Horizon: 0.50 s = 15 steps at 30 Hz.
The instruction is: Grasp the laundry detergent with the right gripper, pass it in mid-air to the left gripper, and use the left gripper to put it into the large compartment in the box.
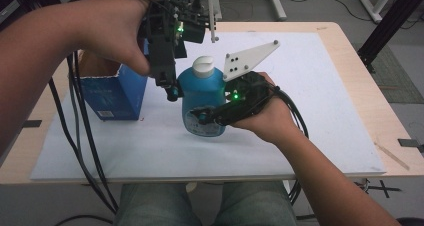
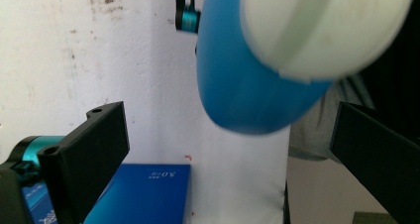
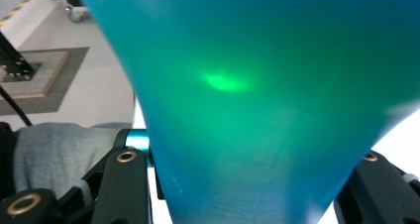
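The blue bottle (image 1: 202, 98) is up off the surface (image 1: 325, 136), near the middle, w/ its white cap (image 1: 203, 66) on top. The right tool (image 1: 210, 117) is squeezed tight on the bottle's lower body, prob. to hold it steady. The left tool (image 1: 167, 88) hangs above, pointing down beside the cap, its two black sides wide apart w/ nothing in them, maybe ready to grab the cap. A blue box (image 1: 112, 93) sits to the left. The right hand (image 1: 267, 117) comes in low from the side; the left hand (image 1: 117, 31) is bent down from above.
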Available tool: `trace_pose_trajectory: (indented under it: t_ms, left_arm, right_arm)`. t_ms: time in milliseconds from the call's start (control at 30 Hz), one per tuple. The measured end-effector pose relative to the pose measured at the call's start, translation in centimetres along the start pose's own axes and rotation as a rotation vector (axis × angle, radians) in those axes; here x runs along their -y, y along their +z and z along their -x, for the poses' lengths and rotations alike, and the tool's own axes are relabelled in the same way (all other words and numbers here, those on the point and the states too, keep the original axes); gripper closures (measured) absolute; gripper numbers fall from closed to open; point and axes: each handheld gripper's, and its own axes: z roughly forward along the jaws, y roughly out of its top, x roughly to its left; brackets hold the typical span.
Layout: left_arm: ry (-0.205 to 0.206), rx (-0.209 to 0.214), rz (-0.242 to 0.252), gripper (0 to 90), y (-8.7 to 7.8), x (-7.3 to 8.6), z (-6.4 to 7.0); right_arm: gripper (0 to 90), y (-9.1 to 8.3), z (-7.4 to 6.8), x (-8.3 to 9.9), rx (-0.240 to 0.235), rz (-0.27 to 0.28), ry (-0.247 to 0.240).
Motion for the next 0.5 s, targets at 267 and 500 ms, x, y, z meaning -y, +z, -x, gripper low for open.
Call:
trace_pose_trajectory:
  t_ms: [267, 500]
  left_arm:
    - [0.014, 0.007, -0.011, 1.8, 0.3, -0.9, 0.7]
    - [0.001, 0.014, -0.015, 1.8, 0.5, -1.2, 0.9]
  right_arm:
    - [46.3, 0.2, 0.0, -0.9, -0.015, -0.001, -0.005]
    - [46.3, 0.6, 0.0, -1.3, -0.031, -0.006, -0.001]
